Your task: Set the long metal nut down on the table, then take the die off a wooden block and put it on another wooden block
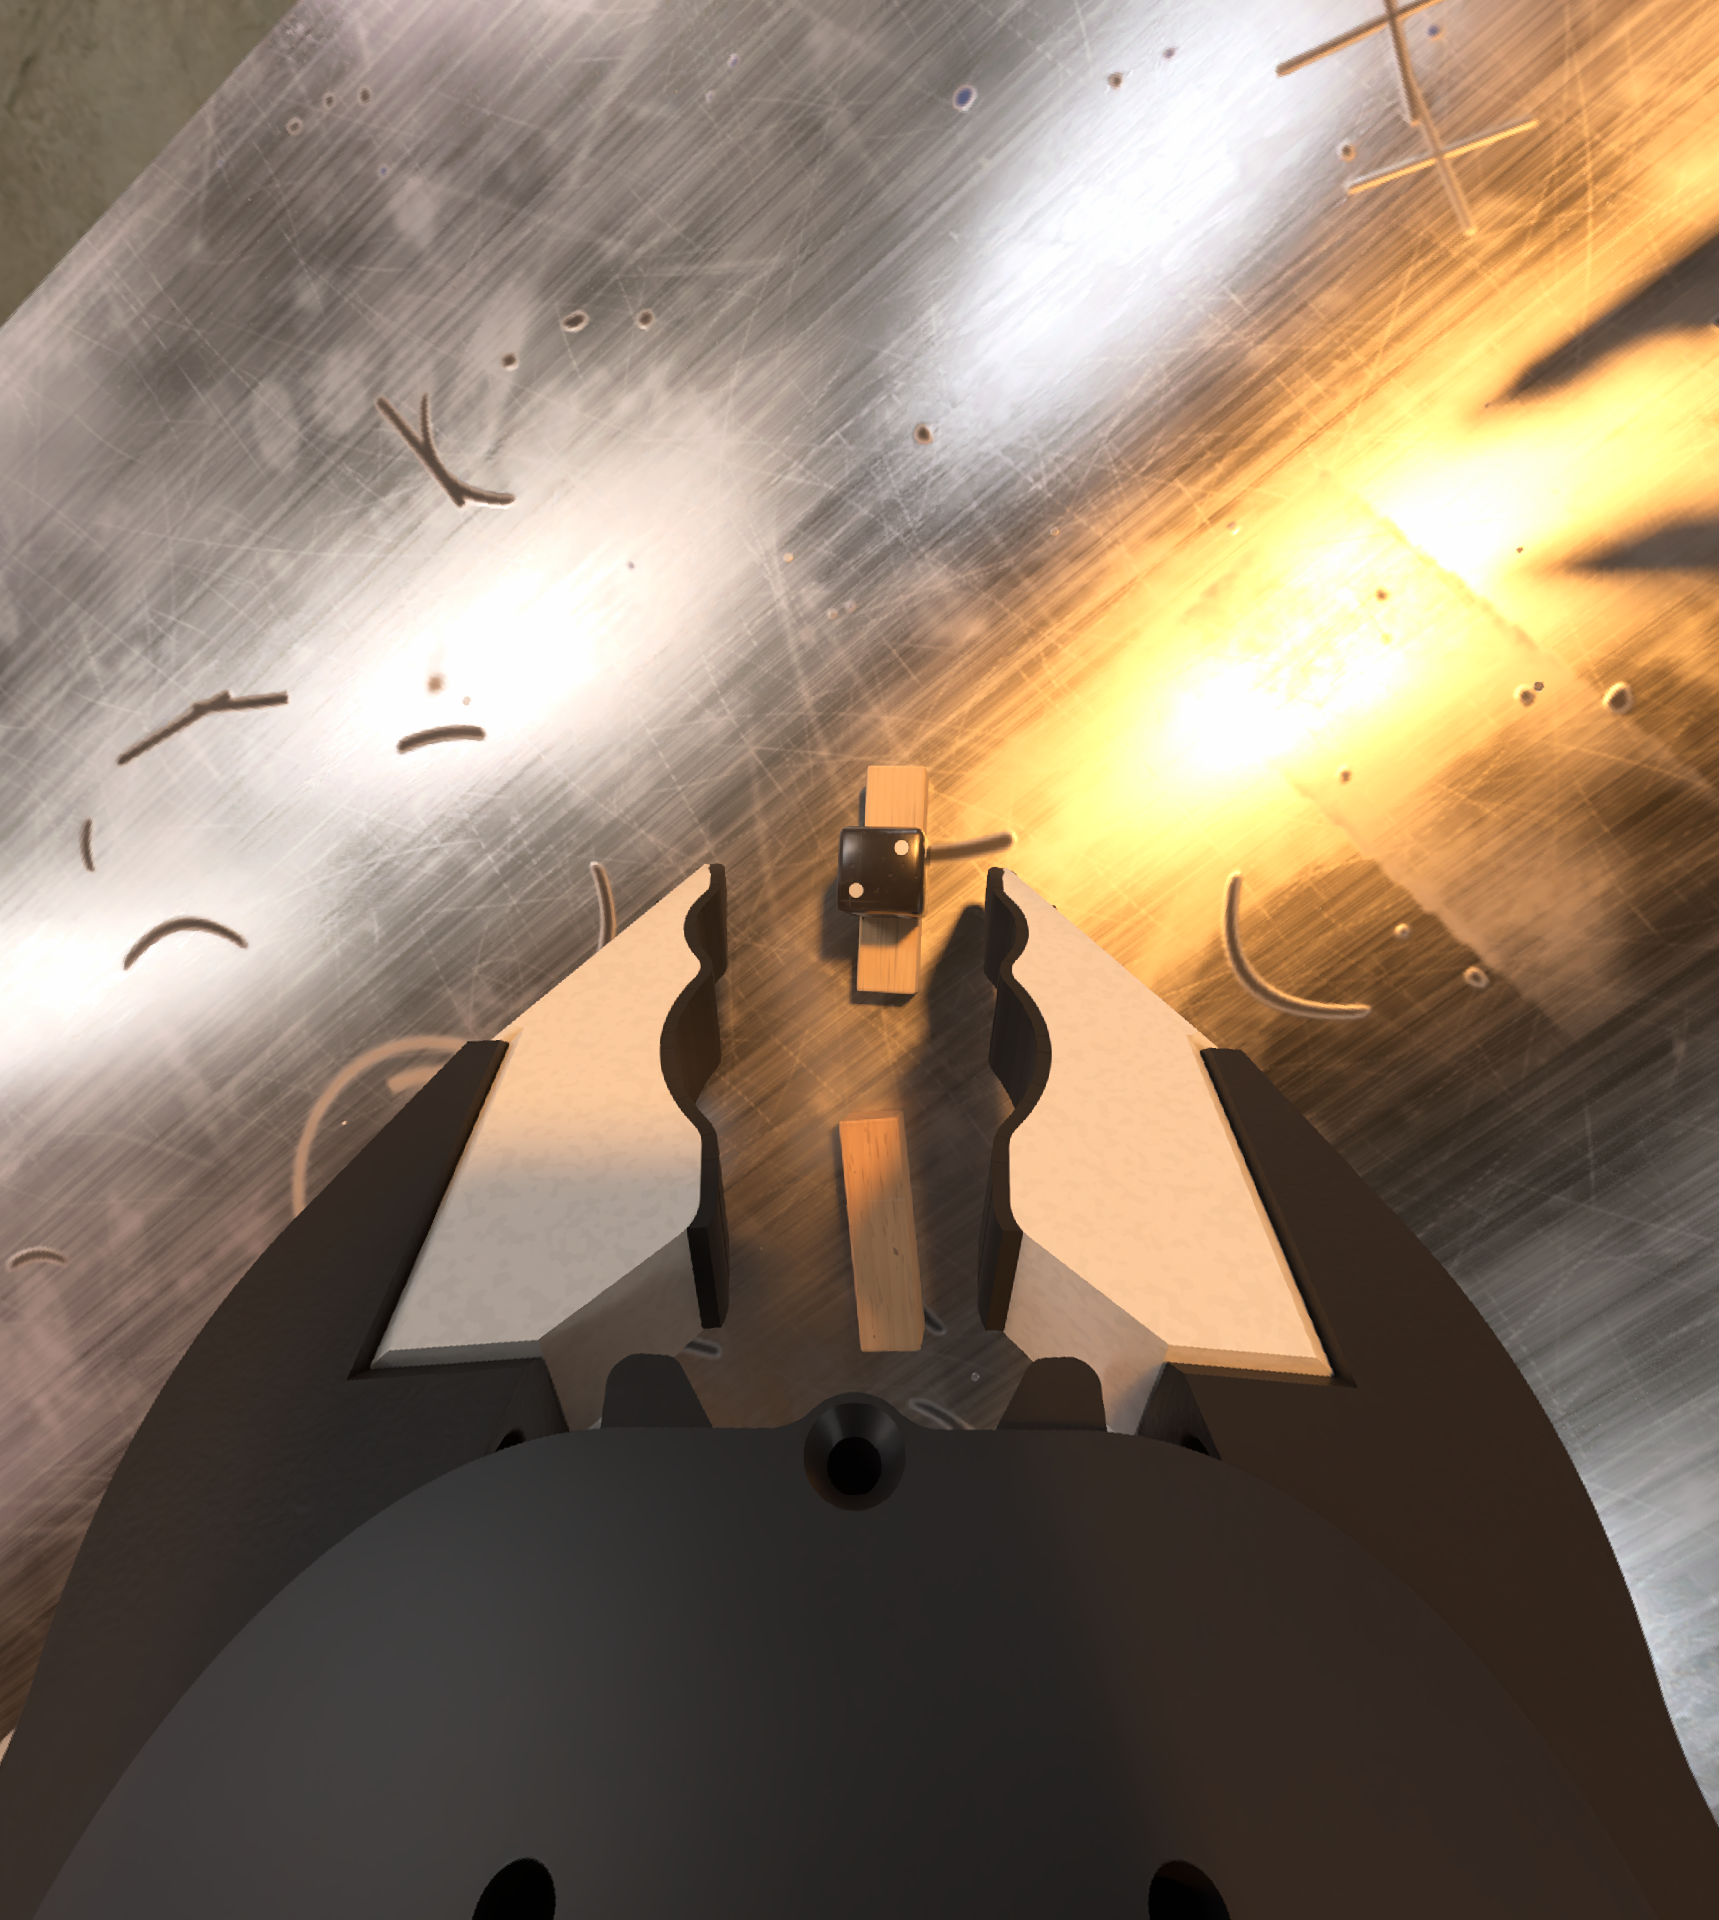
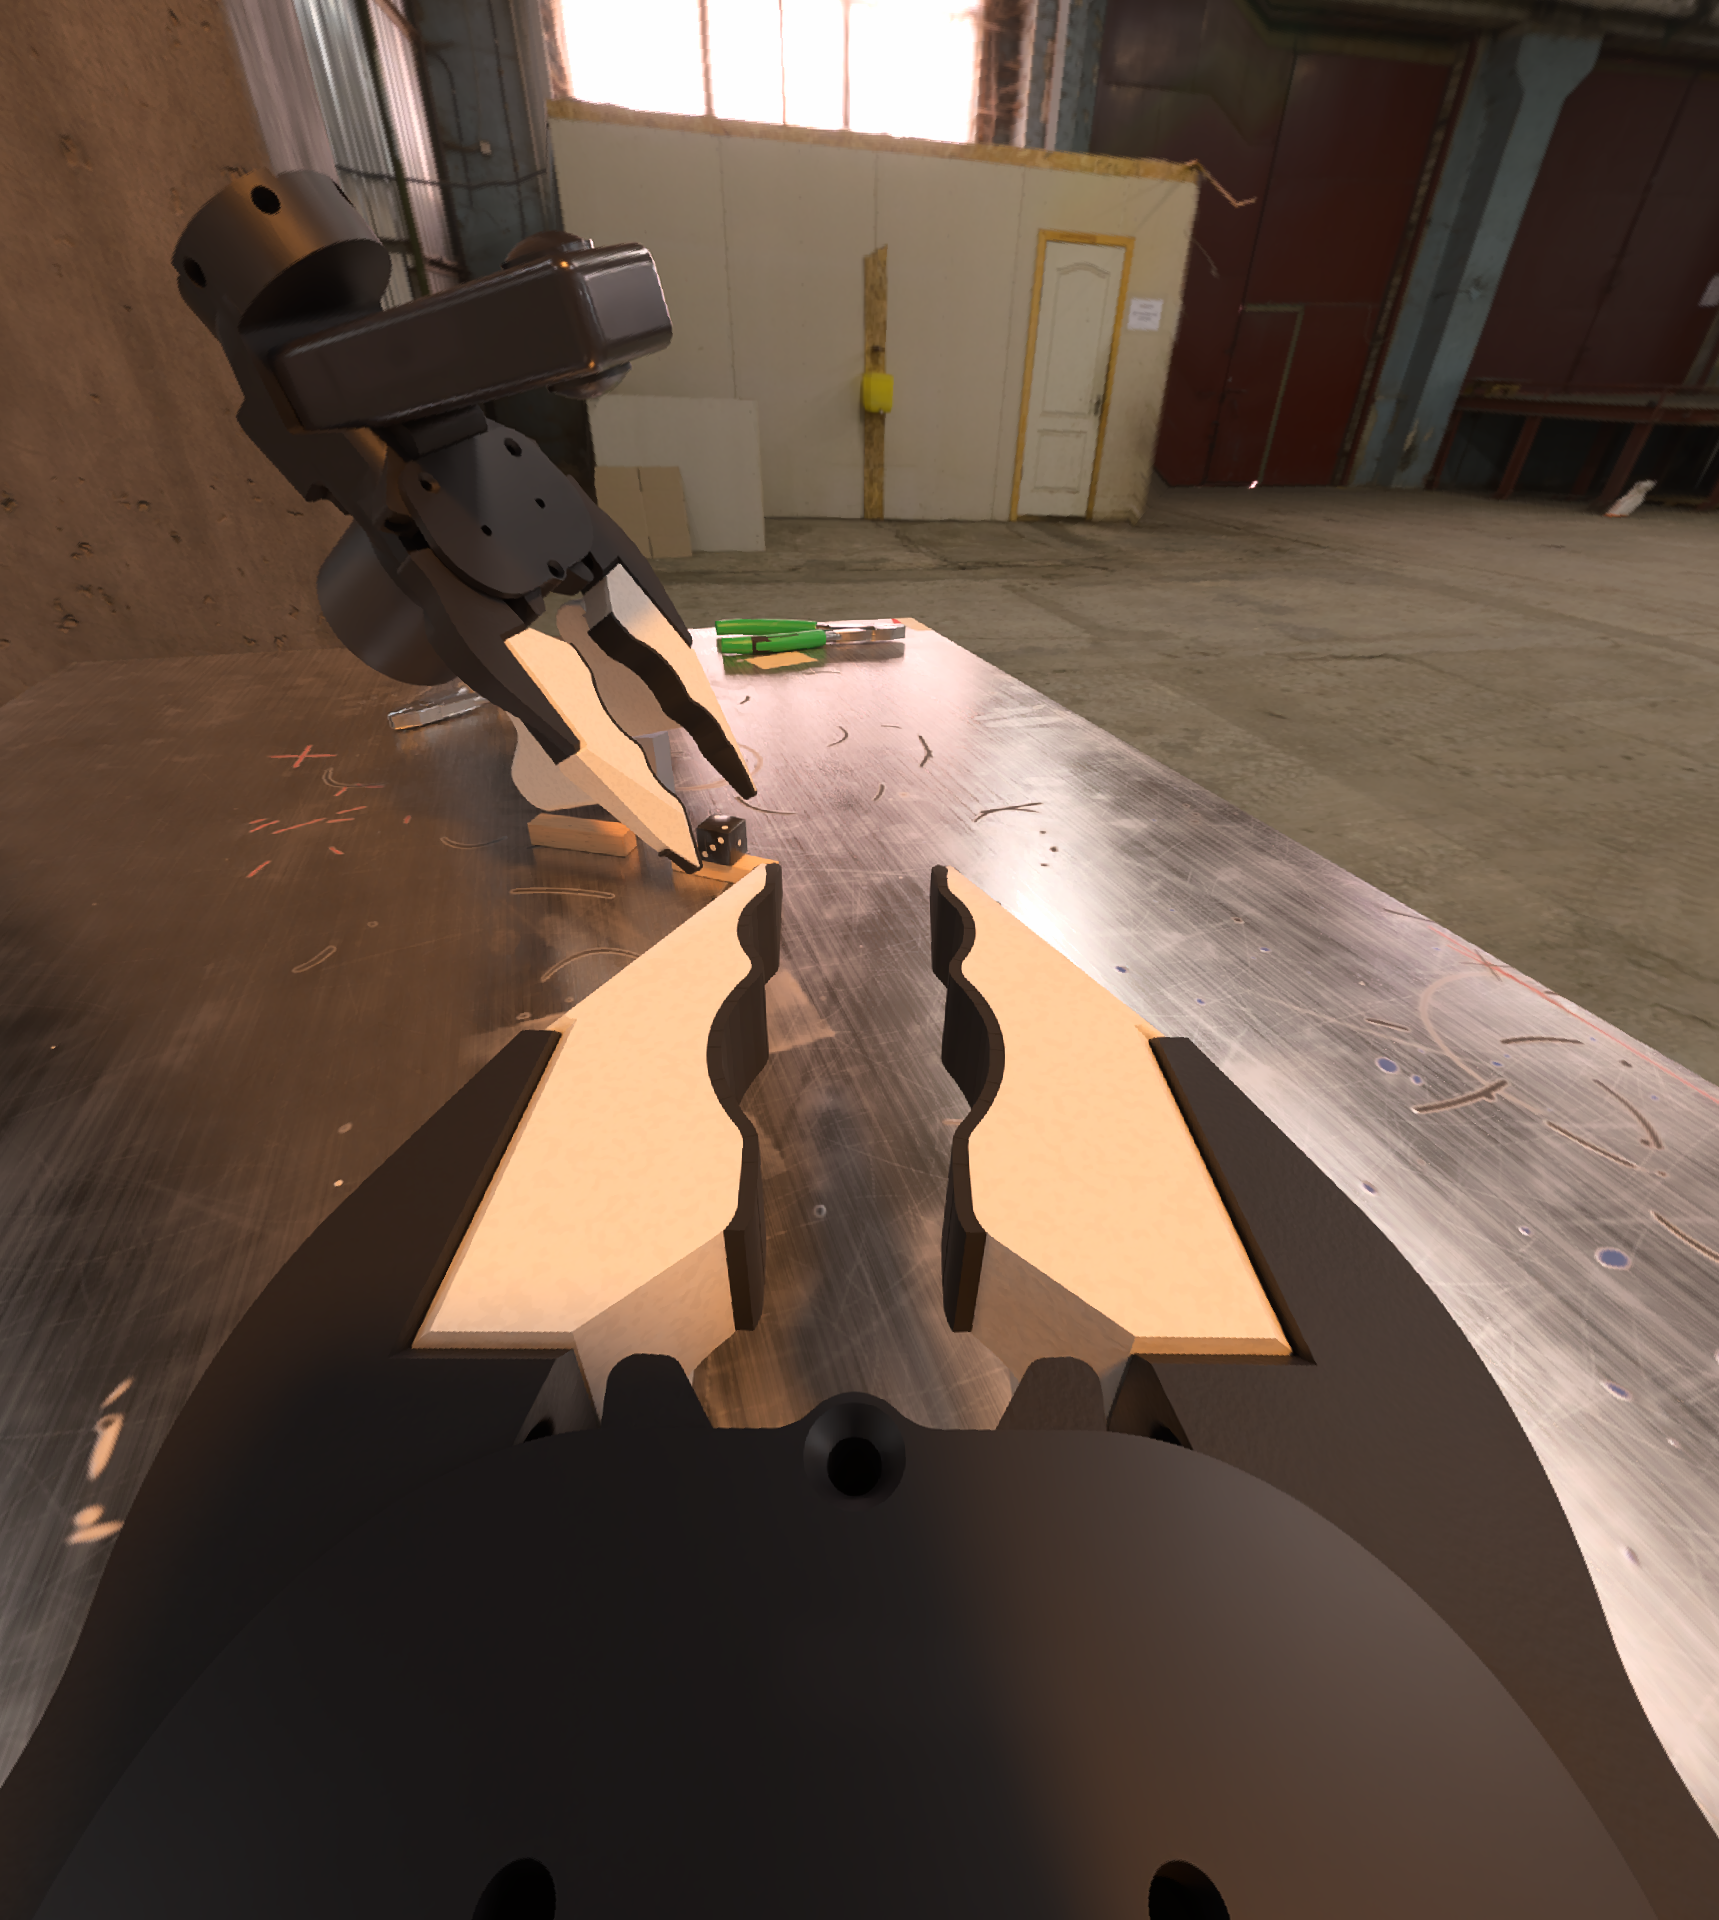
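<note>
A black die (image 1: 881, 871) with white pips sits on a wooden block (image 1: 886, 961) on the metal table. My left gripper (image 1: 855, 876) is open, tilted down, with its fingertips on either side of the die and gaps showing. A second wooden block (image 1: 881, 1236) lies bare, nearer, between the fingers. In the right wrist view the left gripper (image 2: 720, 826) straddles the die (image 2: 722, 837) above its block (image 2: 743, 869), with the second block (image 2: 580, 834) beside it. My right gripper (image 2: 855, 871) is open and empty, low over the table. A silvery metal piece (image 2: 429, 712) lies behind the left gripper, partly hidden.
Green-handled pliers (image 2: 782, 634) lie at the far end of the table (image 2: 1250, 1039) beside a small green and tan pad (image 2: 782, 662). The table's right edge runs diagonally past my right gripper, with concrete floor beyond. A brown wall stands at the left.
</note>
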Controlling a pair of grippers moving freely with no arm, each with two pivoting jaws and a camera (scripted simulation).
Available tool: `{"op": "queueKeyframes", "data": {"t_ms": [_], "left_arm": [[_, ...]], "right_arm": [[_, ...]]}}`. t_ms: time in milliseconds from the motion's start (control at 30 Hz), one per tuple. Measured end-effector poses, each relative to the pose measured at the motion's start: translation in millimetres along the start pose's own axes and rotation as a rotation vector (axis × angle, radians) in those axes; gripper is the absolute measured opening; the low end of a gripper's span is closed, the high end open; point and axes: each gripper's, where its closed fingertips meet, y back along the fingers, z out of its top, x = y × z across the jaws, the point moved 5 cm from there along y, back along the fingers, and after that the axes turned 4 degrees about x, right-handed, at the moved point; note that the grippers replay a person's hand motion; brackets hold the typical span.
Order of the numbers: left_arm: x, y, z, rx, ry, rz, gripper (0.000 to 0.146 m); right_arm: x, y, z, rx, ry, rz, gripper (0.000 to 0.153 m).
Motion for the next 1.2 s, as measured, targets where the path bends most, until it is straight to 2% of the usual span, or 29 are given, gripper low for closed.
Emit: {"op": "queueKeyframes", "data": {"t_ms": [367,567,767,1067,1200], "left_arm": [[-1.5,-6.1,-0.6,0.018,-0.007,-0.066,0.017],[0.9,2.9,-10.9,0.039,-0.006,-0.001,0.017],[2.4,23.1,-32.8,0.037,0.056,0.048,0.017],[-3.9,31.0,-58.2,0.081,0.105,0.04,0.018],[-4.6,32.1,-55.3,0.058,0.113,0.061,0.049]], "right_arm": [[-0.8,0.1,0.0,-0.003,-0.015,0.011,0.027],[-0.8,0.1,0.0,-0.003,-0.015,0.012,0.027],[-0.6,-0.1,-0.1,-0.002,-0.013,0.013,0.027],[-0.5,-0.3,-0.2,0.0,-0.009,0.013,0.026],[-0.5,-0.4,-0.2,0.001,-0.007,0.011,0.026]]}}
